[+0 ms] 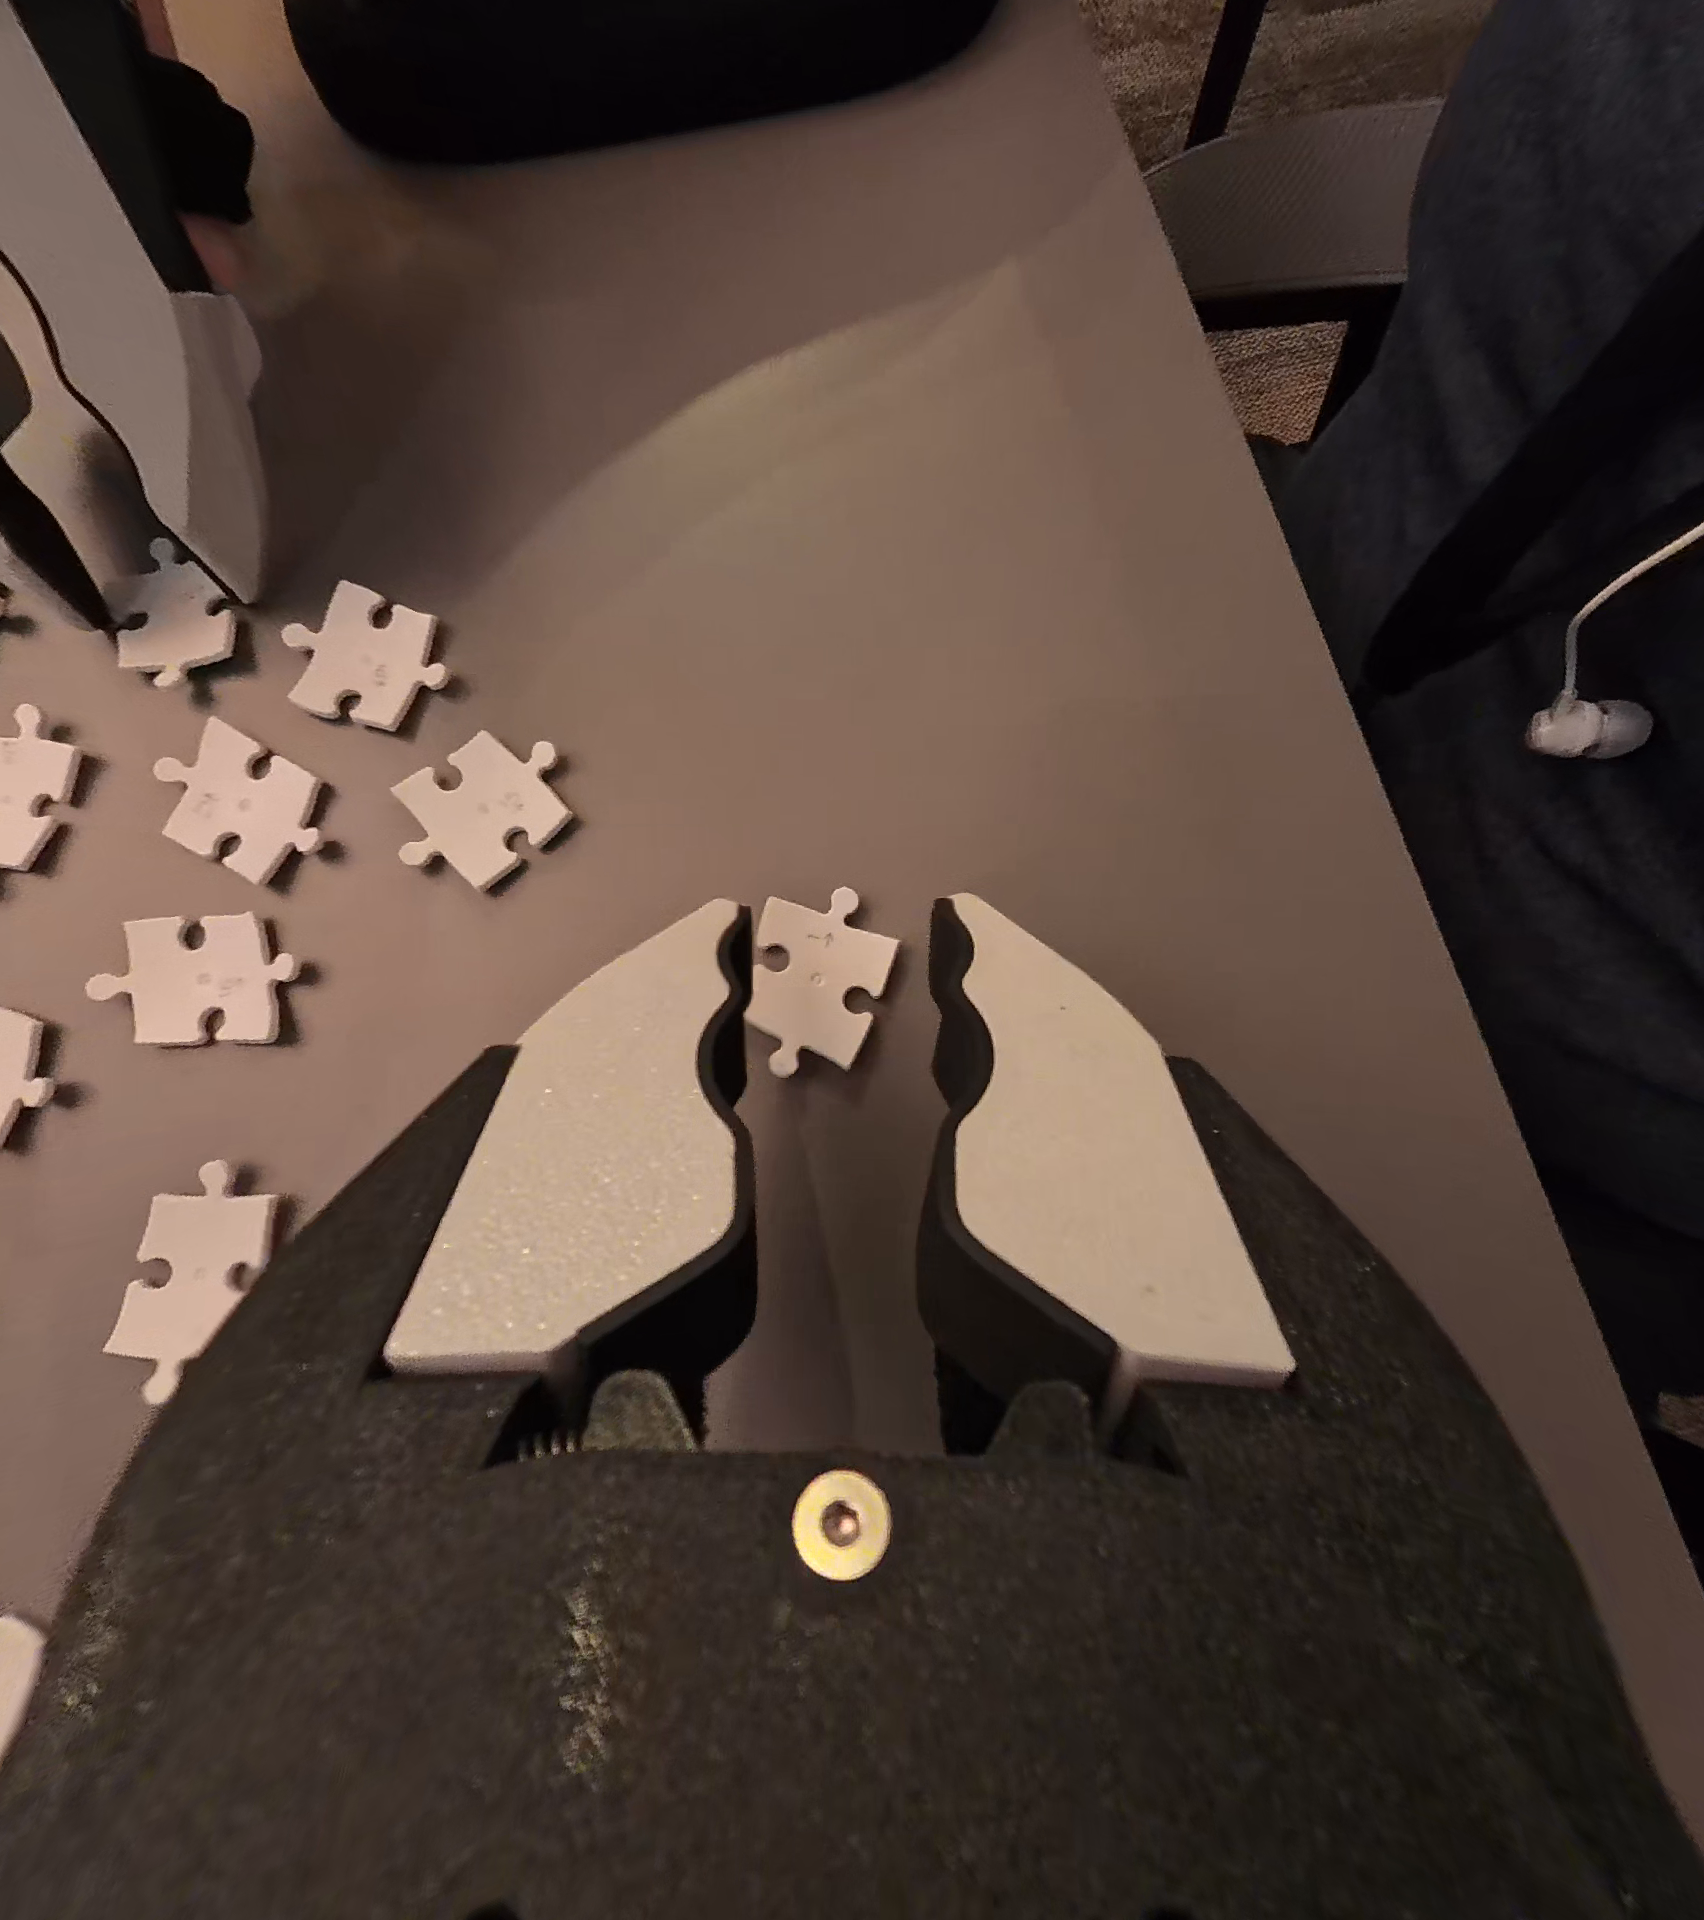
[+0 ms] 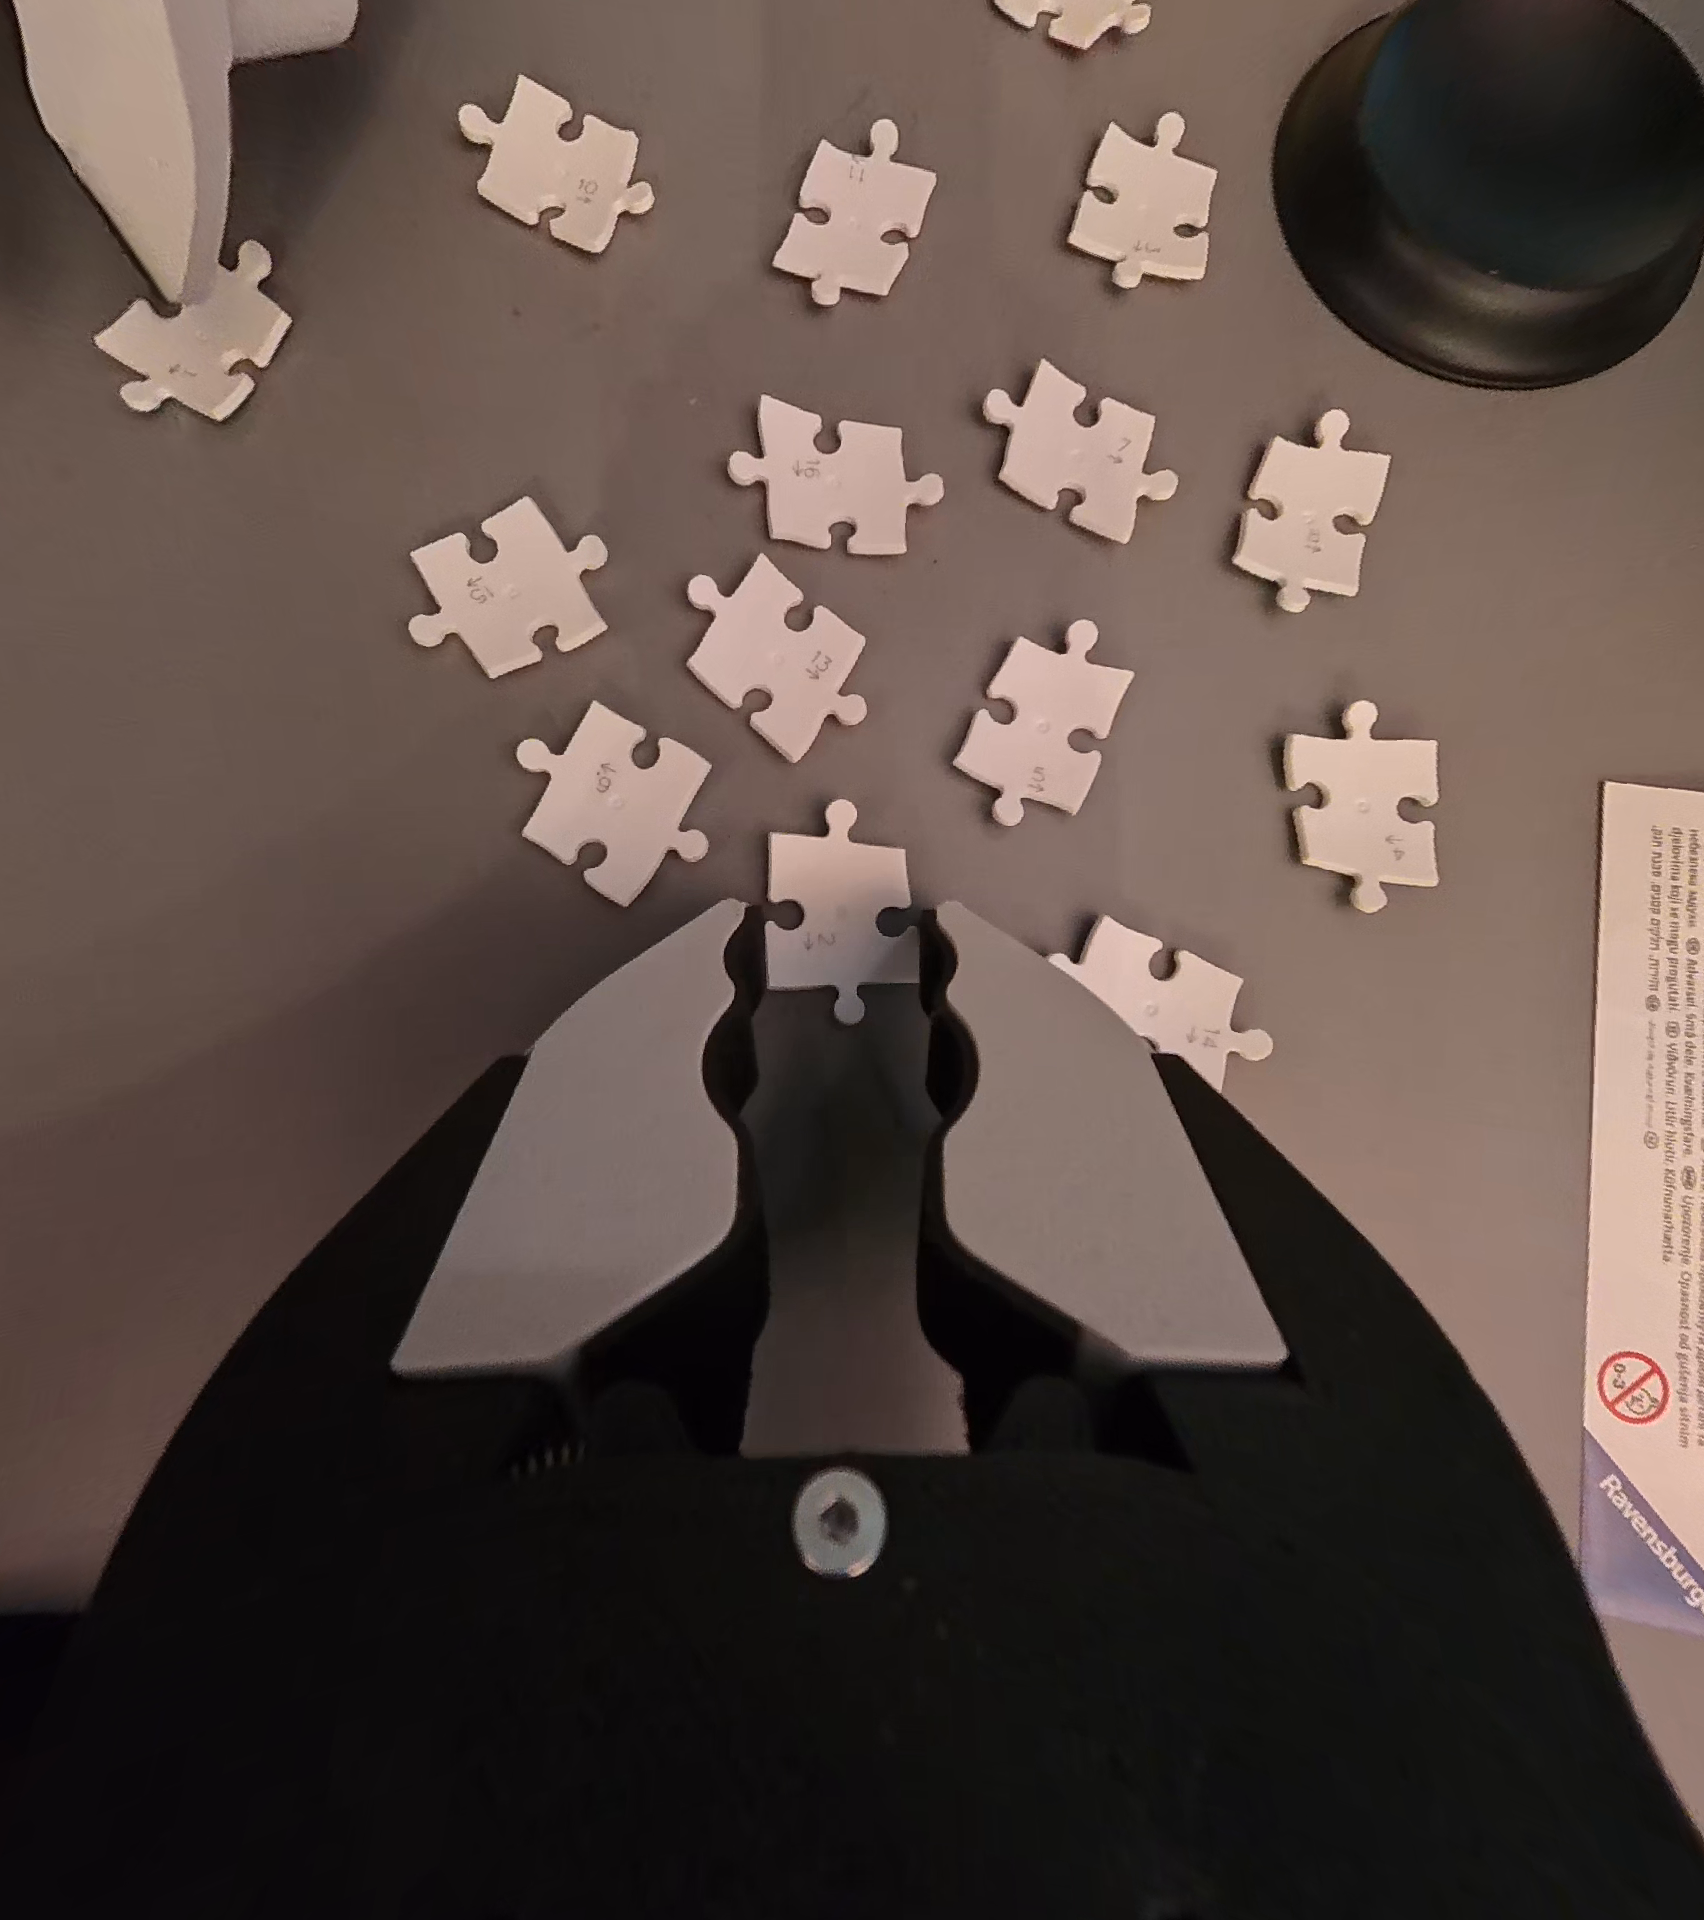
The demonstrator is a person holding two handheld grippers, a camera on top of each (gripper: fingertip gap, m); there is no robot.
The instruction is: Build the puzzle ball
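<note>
Left gripper [image 1: 837,961] sits low over the grey table [image 1: 827,520], jaws parted wider than the single puzzle piece [image 1: 820,982] between its fingertips. That piece lies flat at frame centre, touching or just beside the left-hand finger, with a clear gap to the right-hand one, so nothing is held yet.

Right gripper [image 2: 843,940], centre of the right wrist view, has its fingertips against both side edges of a second piece [image 2: 840,914]. It looks pinched, but whether the piece is lifted or still flat on the table I cannot tell.

The same pinch shows at the upper left of the left wrist view, where the right gripper's tips straddle the piece [image 1: 175,623].

The loose pieces [image 2: 832,483] are spread face-down across the upper half of the right wrist view, none joined, so the ball looks not yet begun. A black round stand [image 2: 1497,192] sits upper right and a printed leaflet [image 2: 1700,1195] lies at the right edge (both untouched).

Risks, as judgement:
- The left piece is off-centre in the jaws. Closing would shove it sideways or spin it rather than grip it.
- Thin flat pieces on a smooth top may skid or flip when squeezed by the edges.
- The right gripper is near neighbours at its lower left and right [image 2: 1165,987], so a tilt on lifting could knock them.
- Misaligned tabs when mating the two could pop one free.
</note>
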